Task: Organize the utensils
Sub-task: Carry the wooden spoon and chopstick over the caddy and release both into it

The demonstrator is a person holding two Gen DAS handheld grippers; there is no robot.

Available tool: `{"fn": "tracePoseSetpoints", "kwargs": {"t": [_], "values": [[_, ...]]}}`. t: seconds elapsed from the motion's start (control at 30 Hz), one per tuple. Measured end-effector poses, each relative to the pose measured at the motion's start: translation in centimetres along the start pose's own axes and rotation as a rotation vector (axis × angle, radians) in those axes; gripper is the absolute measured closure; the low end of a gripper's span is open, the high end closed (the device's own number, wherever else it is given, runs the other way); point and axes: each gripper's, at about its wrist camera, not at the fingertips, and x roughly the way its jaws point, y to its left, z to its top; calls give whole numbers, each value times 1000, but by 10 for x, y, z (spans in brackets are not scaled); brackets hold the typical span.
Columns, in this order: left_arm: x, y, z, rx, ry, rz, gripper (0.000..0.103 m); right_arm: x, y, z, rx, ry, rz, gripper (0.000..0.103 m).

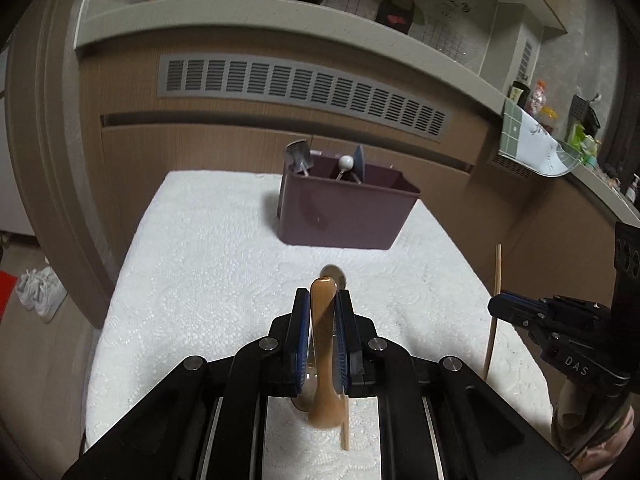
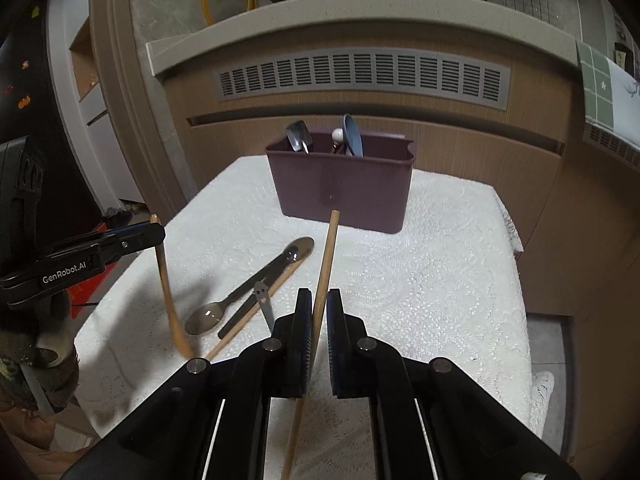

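Observation:
My left gripper (image 1: 323, 300) is shut on a wooden spoon (image 1: 322, 344), held above the white cloth; it also shows in the right wrist view (image 2: 170, 292). My right gripper (image 2: 318, 300) is shut on a wooden chopstick (image 2: 326, 264), which points toward the purple utensil caddy (image 2: 340, 184). The caddy (image 1: 344, 212) holds a metal spoon (image 2: 298, 136), a blue spoon (image 2: 352, 134) and a white-tipped utensil (image 2: 337, 135). On the cloth lie a metal spoon (image 2: 248, 292), another chopstick (image 2: 256, 308) and a small metal piece (image 2: 262, 300).
The white cloth (image 2: 440, 280) covers a small table in front of a wooden cabinet with a vent grille (image 1: 300, 84). A cluttered counter (image 1: 560, 140) runs at the right. White shoes (image 1: 40, 288) lie on the floor at the left.

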Motion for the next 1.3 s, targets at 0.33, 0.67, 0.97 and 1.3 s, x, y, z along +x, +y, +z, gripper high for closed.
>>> {"fn": "tracePoseSetpoints", "kwargs": {"t": [0.33, 0.67, 0.97, 1.3], "values": [[-25, -23, 10, 56, -64, -4, 90, -28, 5, 7, -24, -68, -17, 98], [-44, -44, 74, 136, -193, -8, 90, -43, -3, 57, -50, -169, -57, 98], [-33, -53, 185, 194, -347, -33, 90, -59, -20, 177, -81, -324, -101, 98], [70, -21, 220, 135, -235, -50, 90, 18, -37, 225, -99, -259, -135, 98]]}}
